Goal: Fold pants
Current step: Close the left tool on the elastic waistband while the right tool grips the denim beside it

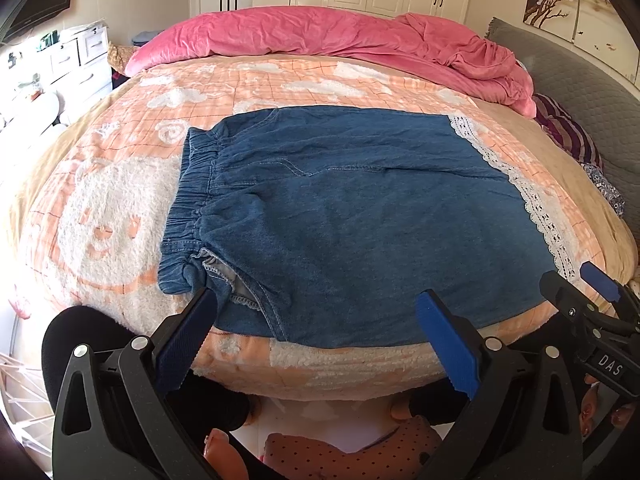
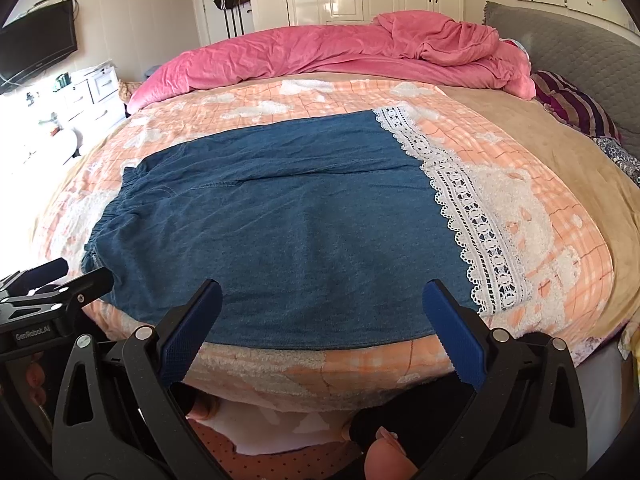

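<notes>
Blue denim pants (image 1: 340,216) lie flat on the bed, elastic waistband (image 1: 192,200) to the left and white lace hem (image 1: 532,200) to the right. They also show in the right wrist view (image 2: 288,232), with the lace hem (image 2: 472,216) on the right. My left gripper (image 1: 316,304) is open and empty, just above the pants' near edge by the waistband. My right gripper (image 2: 322,296) is open and empty over the near edge by the hem. The right gripper also shows at the right of the left wrist view (image 1: 576,280).
An orange and white plush blanket (image 1: 120,208) covers the bed. A pink quilt (image 1: 320,36) is bunched along the far side. A grey headboard (image 2: 580,52) and striped cloth (image 2: 572,104) are at the right. White drawers (image 1: 80,64) stand at the left.
</notes>
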Demonstrator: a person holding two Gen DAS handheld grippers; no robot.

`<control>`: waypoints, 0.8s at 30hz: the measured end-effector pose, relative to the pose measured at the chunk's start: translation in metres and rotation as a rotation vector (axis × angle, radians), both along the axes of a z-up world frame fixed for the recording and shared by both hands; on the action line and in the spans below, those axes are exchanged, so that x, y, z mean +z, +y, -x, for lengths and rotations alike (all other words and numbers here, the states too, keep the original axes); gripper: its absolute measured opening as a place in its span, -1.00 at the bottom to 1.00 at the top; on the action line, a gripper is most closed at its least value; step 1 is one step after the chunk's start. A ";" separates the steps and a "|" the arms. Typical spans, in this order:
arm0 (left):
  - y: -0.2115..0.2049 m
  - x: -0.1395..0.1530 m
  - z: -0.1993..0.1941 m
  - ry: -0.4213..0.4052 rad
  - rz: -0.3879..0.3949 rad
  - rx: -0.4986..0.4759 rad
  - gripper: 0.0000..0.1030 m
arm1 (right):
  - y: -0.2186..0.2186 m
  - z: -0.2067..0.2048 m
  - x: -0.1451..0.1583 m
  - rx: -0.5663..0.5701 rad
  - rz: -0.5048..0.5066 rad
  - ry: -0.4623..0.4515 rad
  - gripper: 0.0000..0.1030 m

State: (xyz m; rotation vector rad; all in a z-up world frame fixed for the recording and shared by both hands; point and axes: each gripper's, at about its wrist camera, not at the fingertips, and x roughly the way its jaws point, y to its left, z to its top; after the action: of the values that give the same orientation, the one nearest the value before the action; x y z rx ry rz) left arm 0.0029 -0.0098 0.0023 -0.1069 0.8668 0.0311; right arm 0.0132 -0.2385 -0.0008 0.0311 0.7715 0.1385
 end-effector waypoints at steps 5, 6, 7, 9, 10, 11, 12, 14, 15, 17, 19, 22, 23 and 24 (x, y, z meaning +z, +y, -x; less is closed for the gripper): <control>0.001 -0.001 -0.004 0.000 0.004 -0.002 0.92 | 0.000 -0.001 -0.001 0.002 -0.001 0.003 0.84; 0.001 -0.002 -0.006 0.001 0.006 -0.003 0.92 | 0.001 -0.002 -0.001 0.002 -0.002 0.004 0.84; 0.001 -0.002 -0.007 0.002 0.007 -0.004 0.92 | 0.002 -0.004 -0.002 0.004 -0.001 0.007 0.84; 0.002 -0.003 -0.010 0.003 0.009 -0.005 0.92 | 0.004 -0.008 -0.003 0.008 -0.001 0.011 0.84; 0.002 -0.003 -0.011 0.003 0.010 -0.006 0.92 | 0.005 -0.010 -0.003 0.011 -0.002 0.013 0.84; 0.004 -0.003 -0.014 0.001 0.011 -0.005 0.92 | 0.006 -0.013 -0.003 0.016 -0.002 0.015 0.84; 0.004 -0.003 -0.016 0.001 0.011 -0.004 0.92 | 0.007 -0.015 -0.003 0.019 -0.001 0.017 0.84; 0.008 -0.003 -0.021 0.001 0.014 0.000 0.92 | 0.010 -0.024 -0.003 0.025 -0.006 0.022 0.84; 0.010 -0.003 -0.024 0.001 0.014 0.005 0.92 | 0.011 -0.029 -0.003 0.032 -0.007 0.024 0.84; 0.015 -0.003 -0.030 0.003 0.020 0.013 0.92 | 0.014 -0.039 -0.002 0.036 -0.001 0.019 0.84; 0.020 -0.003 -0.037 0.014 0.015 0.025 0.92 | 0.019 -0.050 0.001 0.050 0.008 0.017 0.84; 0.030 -0.002 -0.051 0.023 0.010 0.041 0.92 | 0.027 -0.069 0.007 0.077 0.011 0.013 0.84; 0.033 -0.002 -0.056 0.022 0.014 0.044 0.92 | 0.030 -0.075 0.008 0.086 0.011 0.010 0.84; 0.036 -0.001 -0.062 0.023 0.015 0.051 0.92 | 0.033 -0.081 0.010 0.095 0.010 0.008 0.84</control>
State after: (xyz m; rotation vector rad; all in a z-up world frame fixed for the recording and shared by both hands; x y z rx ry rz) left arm 0.0649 0.0266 0.0011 -0.1429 0.8873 0.0738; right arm 0.0943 -0.2060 0.0096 -0.0141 0.7818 0.2249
